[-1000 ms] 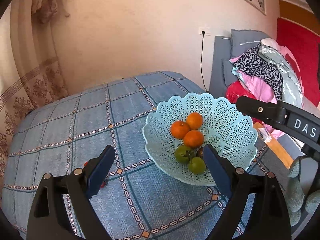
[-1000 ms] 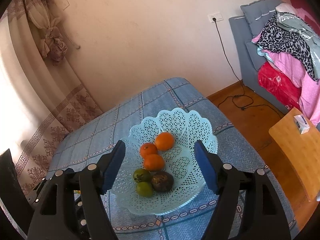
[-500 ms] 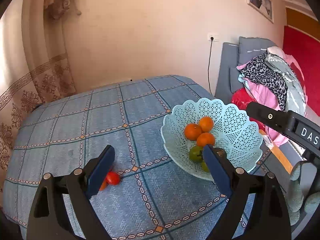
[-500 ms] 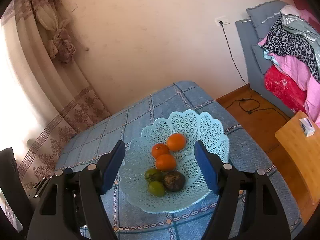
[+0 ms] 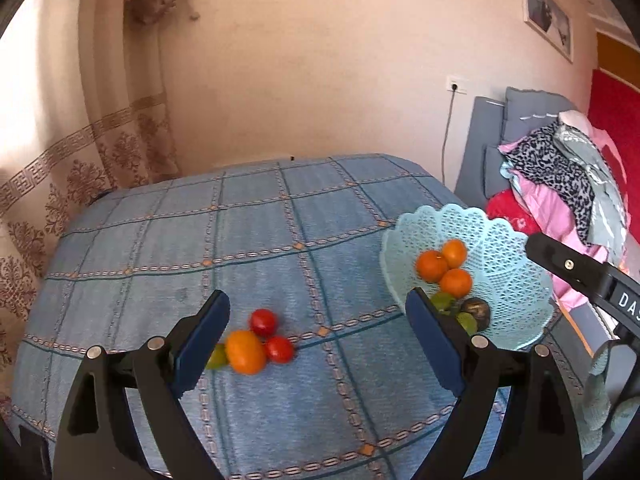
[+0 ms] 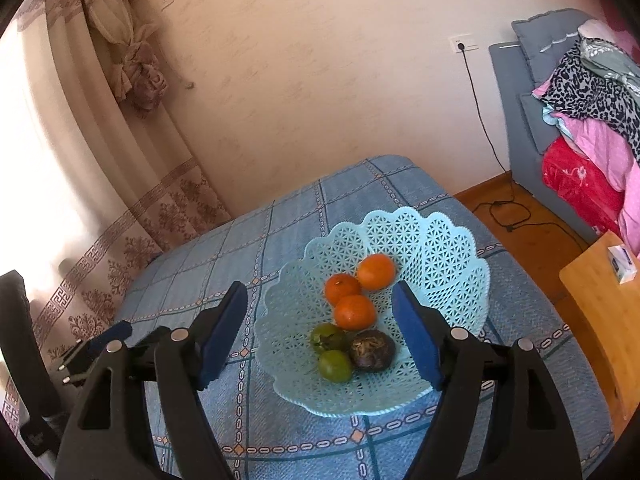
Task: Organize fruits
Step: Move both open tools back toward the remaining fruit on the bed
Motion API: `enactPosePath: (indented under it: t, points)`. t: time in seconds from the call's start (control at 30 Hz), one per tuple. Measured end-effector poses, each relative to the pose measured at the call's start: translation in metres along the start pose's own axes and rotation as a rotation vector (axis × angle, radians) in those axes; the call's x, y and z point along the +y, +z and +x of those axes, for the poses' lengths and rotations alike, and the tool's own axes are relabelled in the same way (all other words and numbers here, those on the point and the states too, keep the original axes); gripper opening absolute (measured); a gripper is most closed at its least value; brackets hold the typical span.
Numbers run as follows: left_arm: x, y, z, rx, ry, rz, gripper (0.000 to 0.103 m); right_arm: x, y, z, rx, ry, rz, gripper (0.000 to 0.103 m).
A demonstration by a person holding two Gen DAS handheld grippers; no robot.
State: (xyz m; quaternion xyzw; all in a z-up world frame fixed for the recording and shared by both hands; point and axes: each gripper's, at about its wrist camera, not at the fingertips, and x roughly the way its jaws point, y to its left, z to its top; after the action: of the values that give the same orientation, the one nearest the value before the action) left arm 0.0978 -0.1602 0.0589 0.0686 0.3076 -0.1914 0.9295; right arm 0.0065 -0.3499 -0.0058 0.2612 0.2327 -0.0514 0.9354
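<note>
A pale blue lattice basket (image 6: 424, 236) stands on the blue checked tablecloth. It holds three oranges (image 6: 354, 312), two green fruits (image 6: 335, 366) and a dark wrinkled fruit (image 6: 373, 349). My right gripper (image 6: 320, 292) hovers open in front of the basket, nothing between its pads. In the left wrist view the basket (image 5: 508, 248) is at the right. Loose on the cloth lie two red tomatoes (image 5: 264, 322), an orange fruit (image 5: 245, 352) and a green fruit (image 5: 218, 356) half hidden by a finger. My left gripper (image 5: 316, 300) stands open above them, holding nothing.
The table (image 5: 256, 240) ends near a beige wall at the back and a patterned curtain (image 5: 60, 168) at the left. A sofa piled with clothes (image 5: 560, 176) is at the right. A wooden side table (image 6: 600, 304) stands right of the basket.
The left gripper has swung left, away from the basket. The loose tomatoes and orange fruit have come into view between its fingers. The right gripper has drifted slightly, jaws a touch wider.
</note>
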Motion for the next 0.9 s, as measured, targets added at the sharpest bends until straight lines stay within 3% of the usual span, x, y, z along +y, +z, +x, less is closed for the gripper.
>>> enactPosePath:
  t: [0.4, 0.6, 0.9]
  points:
    - [0.066, -0.006, 0.004, 0.022, 0.109, -0.106, 0.089, 0.014, -0.012, 0.012, 0.038, 0.012, -0.04, 0.076]
    - [0.086, -0.017, 0.022, 0.072, 0.149, -0.141, 0.089, 0.019, -0.016, 0.012, 0.043, 0.021, -0.06, 0.076]
    - [0.097, -0.036, 0.047, 0.14, 0.19, -0.103, 0.089, 0.027, -0.023, 0.019, 0.067, 0.03, -0.089, 0.076]
